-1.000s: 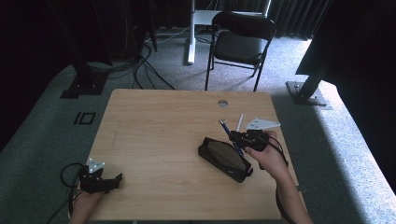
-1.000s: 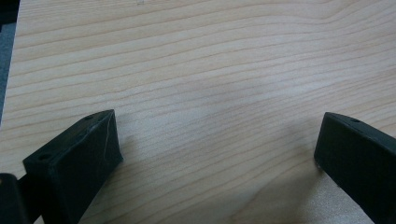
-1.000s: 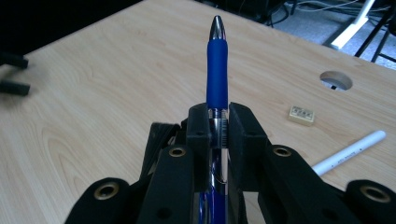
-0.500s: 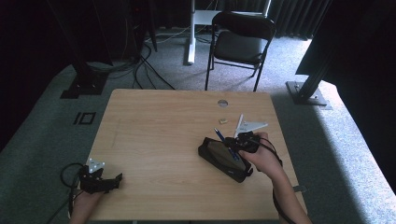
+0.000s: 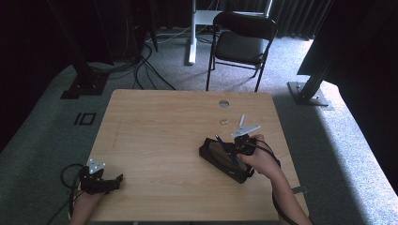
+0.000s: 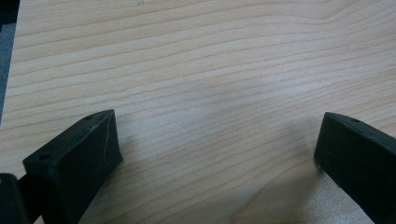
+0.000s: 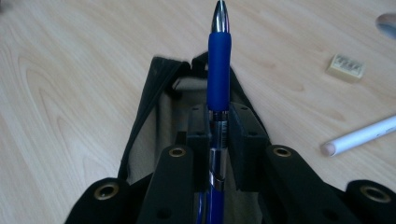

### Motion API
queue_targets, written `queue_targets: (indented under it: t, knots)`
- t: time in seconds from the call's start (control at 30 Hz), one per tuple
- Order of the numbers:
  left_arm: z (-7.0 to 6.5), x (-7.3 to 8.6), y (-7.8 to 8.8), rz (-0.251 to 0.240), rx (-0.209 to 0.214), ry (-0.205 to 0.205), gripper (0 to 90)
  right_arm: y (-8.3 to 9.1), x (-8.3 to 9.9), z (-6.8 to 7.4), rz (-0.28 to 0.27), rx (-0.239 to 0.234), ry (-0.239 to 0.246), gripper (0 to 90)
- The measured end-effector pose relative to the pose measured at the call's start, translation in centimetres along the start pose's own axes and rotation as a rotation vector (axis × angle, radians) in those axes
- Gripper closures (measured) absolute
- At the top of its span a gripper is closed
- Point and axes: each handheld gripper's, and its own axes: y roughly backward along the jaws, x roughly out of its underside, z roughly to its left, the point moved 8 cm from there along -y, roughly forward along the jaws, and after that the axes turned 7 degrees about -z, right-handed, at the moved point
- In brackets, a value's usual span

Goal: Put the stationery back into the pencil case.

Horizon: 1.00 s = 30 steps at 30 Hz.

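Note:
A blue pen (image 7: 219,60) with a silver tip stands between the jaws of my right gripper (image 7: 219,126), which is shut on it. Under the pen lies a black pencil pouch (image 7: 156,102) with its mouth open. In the high view the right gripper (image 5: 240,144) hovers over the right end of the pouch (image 5: 220,158) and the pen (image 5: 226,147) slants down toward it. My left gripper (image 5: 109,182) rests at the table's front left corner. Its jaws stand wide apart over bare wood, and the left gripper (image 6: 215,149) holds nothing.
A small cream eraser (image 5: 224,121) and a white pen (image 5: 241,122) lie just behind the pouch; the right gripper view shows the eraser (image 7: 345,65) and white pen (image 7: 362,135) at right. A round grommet (image 5: 224,103) sits near the far edge. A black chair (image 5: 241,42) stands beyond the table (image 5: 155,131).
My right gripper has moved left and a little lower with the blue pen, coming over the pouch. The left gripper has stayed where it was.

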Motion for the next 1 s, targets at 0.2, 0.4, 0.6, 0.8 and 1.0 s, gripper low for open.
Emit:
queue_targets:
  t: [0.2, 0.4, 0.6, 0.8, 1.0]
  knots:
    - [0.0, 0.0, 0.0, 0.0, 0.0, 0.0, 0.6, -0.8, 0.7, 0.3, 0.047, -0.01, 0.02, 79.4]
    - [0.0, 0.0, 0.0, 0.0, 0.0, 0.0, 0.6, -1.5, 0.9, 0.6, 0.082, -0.018, 0.035, 79.4]
    - [0.0, 0.0, 0.0, 0.0, 0.0, -0.001, 0.6, -2.3, 1.5, 0.6, 0.125, -0.016, 0.043, 79.4]
    - [0.0, 0.0, 0.0, 0.0, 0.0, 0.0, 0.6, -2.9, 1.7, 0.5, 0.148, -0.009, 0.052, 79.4]
    - [0.0, 0.0, 0.0, 0.0, 0.0, 0.0, 0.6, -3.3, 2.0, 0.4, 0.183, 0.008, 0.063, 79.4]
